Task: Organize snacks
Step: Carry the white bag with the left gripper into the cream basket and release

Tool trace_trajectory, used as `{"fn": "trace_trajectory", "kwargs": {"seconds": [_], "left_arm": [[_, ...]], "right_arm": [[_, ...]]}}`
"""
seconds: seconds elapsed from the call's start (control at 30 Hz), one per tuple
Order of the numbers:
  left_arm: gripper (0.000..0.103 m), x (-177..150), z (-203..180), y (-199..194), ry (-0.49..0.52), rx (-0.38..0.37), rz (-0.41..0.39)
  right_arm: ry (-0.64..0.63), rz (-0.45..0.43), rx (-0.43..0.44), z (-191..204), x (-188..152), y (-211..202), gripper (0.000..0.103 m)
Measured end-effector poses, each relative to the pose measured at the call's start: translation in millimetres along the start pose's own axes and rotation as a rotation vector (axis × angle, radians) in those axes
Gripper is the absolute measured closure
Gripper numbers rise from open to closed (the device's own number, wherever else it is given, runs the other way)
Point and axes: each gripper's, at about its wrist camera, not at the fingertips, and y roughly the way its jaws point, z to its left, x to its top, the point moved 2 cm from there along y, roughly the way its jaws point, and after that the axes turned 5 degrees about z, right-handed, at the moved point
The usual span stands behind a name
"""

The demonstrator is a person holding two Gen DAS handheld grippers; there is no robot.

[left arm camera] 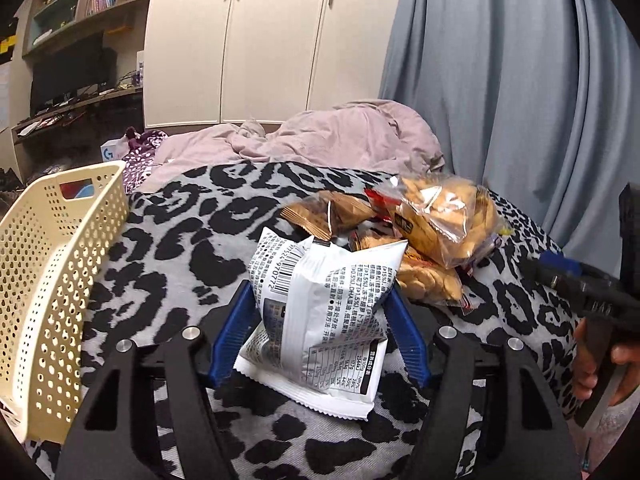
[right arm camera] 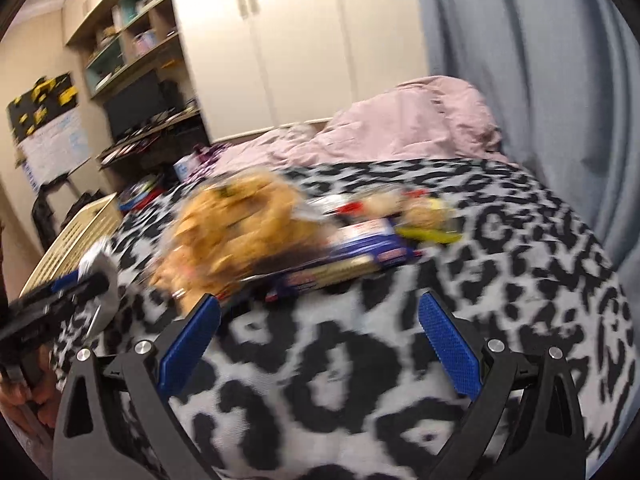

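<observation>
In the left wrist view my left gripper (left arm camera: 318, 288) is shut on a white snack bag (left arm camera: 320, 320) printed with black text and a barcode; its blue pads press both sides of the bag. Just behind it lies a snack pile: a clear bag of golden biscuits (left arm camera: 440, 216) and a brown packet (left arm camera: 320, 212). The right wrist view is blurred. My right gripper (right arm camera: 319, 298) is open over the leopard-print blanket (right arm camera: 320, 380), nothing between its fingers. Ahead of it are the biscuit bag (right arm camera: 240, 224) and a blue packet (right arm camera: 360, 256).
A cream perforated basket (left arm camera: 52, 280) stands at the left edge of the bed, also visible as the basket (right arm camera: 76, 232) in the right view. A pink duvet (left arm camera: 340, 136) is heaped behind. Grey curtains (left arm camera: 500, 80) hang on the right, white wardrobes (left arm camera: 260, 40) behind.
</observation>
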Motion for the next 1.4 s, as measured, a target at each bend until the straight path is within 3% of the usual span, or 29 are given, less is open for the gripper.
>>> {"fn": "trace_trajectory", "kwargs": {"seconds": [0.2, 0.53, 0.77, 1.03, 1.4], "left_arm": [[0.035, 5, 11, -17, -0.024, 0.01, -0.038], [0.035, 19, 43, -63, -0.094, 0.067, -0.157], [0.035, 26, 75, -92, -0.145, 0.149, -0.225], [0.035, 21, 135, -125, -0.257, 0.302, -0.278], [0.035, 12, 182, -139, -0.337, 0.415, -0.282]], "right_arm": [[-0.103, 0.02, 0.047, 34, -3, 6, 0.005], [-0.099, 0.017, 0.044, 41, 2, 9, 0.005], [-0.115, -0.03, 0.044, 50, 25, 9, 0.005], [-0.081, -0.042, 0.076, 55, 43, 16, 0.005], [-0.115, -0.06, 0.061, 71, 53, 25, 0.005]]}}
